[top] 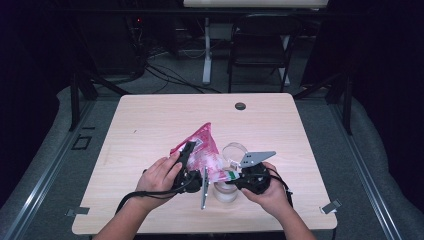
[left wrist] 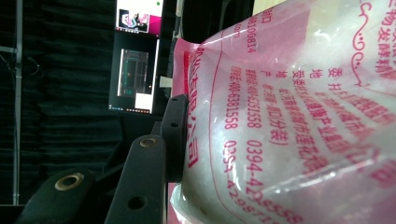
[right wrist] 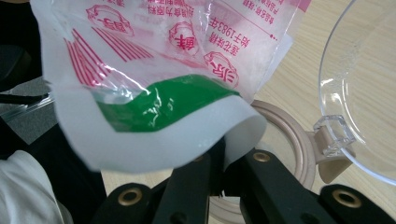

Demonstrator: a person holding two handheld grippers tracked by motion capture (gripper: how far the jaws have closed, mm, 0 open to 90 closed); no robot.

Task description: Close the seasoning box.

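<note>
A pink printed bag (top: 202, 147) with white contents is tilted over the middle of the table (top: 150, 115). My left gripper (top: 195, 155) is shut around its body; in the left gripper view one black finger (left wrist: 173, 135) presses into the bag (left wrist: 289, 116), and the other finger is hidden behind it. My right gripper (top: 233, 176) is shut on the bag's lower white-and-green corner (right wrist: 173, 107), its jaws (right wrist: 223, 154) pinching the film. Just below that corner stands a small jar (top: 226, 192) with a beige rim (right wrist: 292, 135). Its clear hinged lid (right wrist: 364, 84) is swung open.
A small black round cap (top: 240, 106) sits near the table's far edge. A dark folding chair (top: 260, 45) and a white desk leg (top: 206, 50) stand beyond the table, with cables on the floor. Bare wood lies to the left and right of the hands.
</note>
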